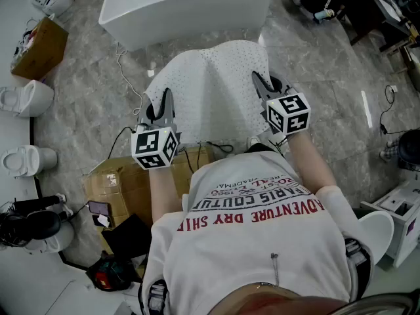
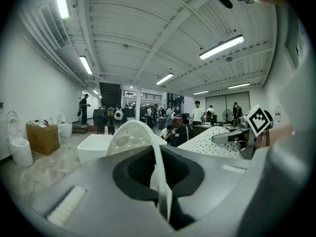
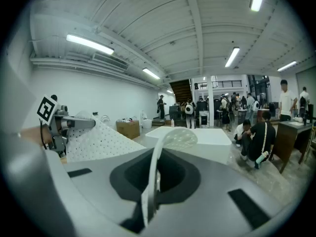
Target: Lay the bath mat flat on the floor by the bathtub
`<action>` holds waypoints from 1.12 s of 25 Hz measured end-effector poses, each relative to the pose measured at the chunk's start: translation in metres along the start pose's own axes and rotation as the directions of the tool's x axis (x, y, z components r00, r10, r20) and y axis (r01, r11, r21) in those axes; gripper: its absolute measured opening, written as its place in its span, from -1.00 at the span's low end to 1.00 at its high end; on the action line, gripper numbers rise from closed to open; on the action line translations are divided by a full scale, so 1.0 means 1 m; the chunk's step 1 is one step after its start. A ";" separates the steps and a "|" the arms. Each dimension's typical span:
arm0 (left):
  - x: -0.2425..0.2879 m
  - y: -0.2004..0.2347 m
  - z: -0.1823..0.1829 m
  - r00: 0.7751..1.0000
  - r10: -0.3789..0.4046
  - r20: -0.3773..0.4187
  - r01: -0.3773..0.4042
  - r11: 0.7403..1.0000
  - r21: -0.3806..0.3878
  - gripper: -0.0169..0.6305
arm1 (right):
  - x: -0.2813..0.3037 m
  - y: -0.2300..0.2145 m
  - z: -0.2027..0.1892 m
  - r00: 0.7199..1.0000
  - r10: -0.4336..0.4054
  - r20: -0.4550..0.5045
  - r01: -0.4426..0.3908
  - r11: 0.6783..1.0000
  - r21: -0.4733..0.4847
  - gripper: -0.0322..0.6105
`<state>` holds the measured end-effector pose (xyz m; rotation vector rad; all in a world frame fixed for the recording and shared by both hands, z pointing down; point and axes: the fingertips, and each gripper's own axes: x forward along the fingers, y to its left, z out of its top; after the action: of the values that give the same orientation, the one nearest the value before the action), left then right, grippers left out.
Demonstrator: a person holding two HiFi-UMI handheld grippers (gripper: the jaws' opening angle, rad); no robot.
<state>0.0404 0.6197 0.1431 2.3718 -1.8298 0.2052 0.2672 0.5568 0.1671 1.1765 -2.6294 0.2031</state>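
Note:
The white perforated bath mat (image 1: 210,90) is held up off the marble floor, its far edge near the white bathtub (image 1: 184,8). My left gripper (image 1: 164,102) is shut on the mat's near left corner. My right gripper (image 1: 262,84) is shut on the near right corner. In the left gripper view a thin fold of the mat (image 2: 160,181) stands pinched between the jaws, with the bathtub (image 2: 94,147) beyond. The right gripper view shows the same kind of fold (image 3: 150,181) pinched in its jaws, and the mat (image 3: 98,139) stretching left to the other gripper.
A cardboard box (image 1: 125,182) with cables sits just behind the left gripper. Another box (image 1: 39,48) and two toilets (image 1: 26,97), (image 1: 23,159) line the left wall. People (image 3: 256,137) crouch on the floor right of the tub, by a dark desk (image 3: 291,137).

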 end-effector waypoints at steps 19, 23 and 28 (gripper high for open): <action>0.000 0.028 -0.013 0.999 0.038 -0.003 -0.038 0.997 -0.064 -0.89 | 0.037 0.012 -0.010 0.997 0.055 -0.054 -0.054 0.998 0.020 -0.85; 0.016 0.044 -0.020 0.997 0.076 -0.029 -0.079 0.992 -0.099 -0.89 | 0.066 0.001 -0.010 0.992 0.093 -0.082 -0.091 0.996 0.025 -0.85; 0.057 0.068 -0.027 0.990 0.123 -0.071 -0.131 0.985 -0.117 -0.89 | 0.118 -0.025 -0.016 0.983 0.146 -0.109 -0.141 0.989 0.051 -0.85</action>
<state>-0.0118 0.5537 0.1822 2.1461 -1.9081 0.1754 0.2128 0.4601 0.2169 0.9591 -2.6231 0.3441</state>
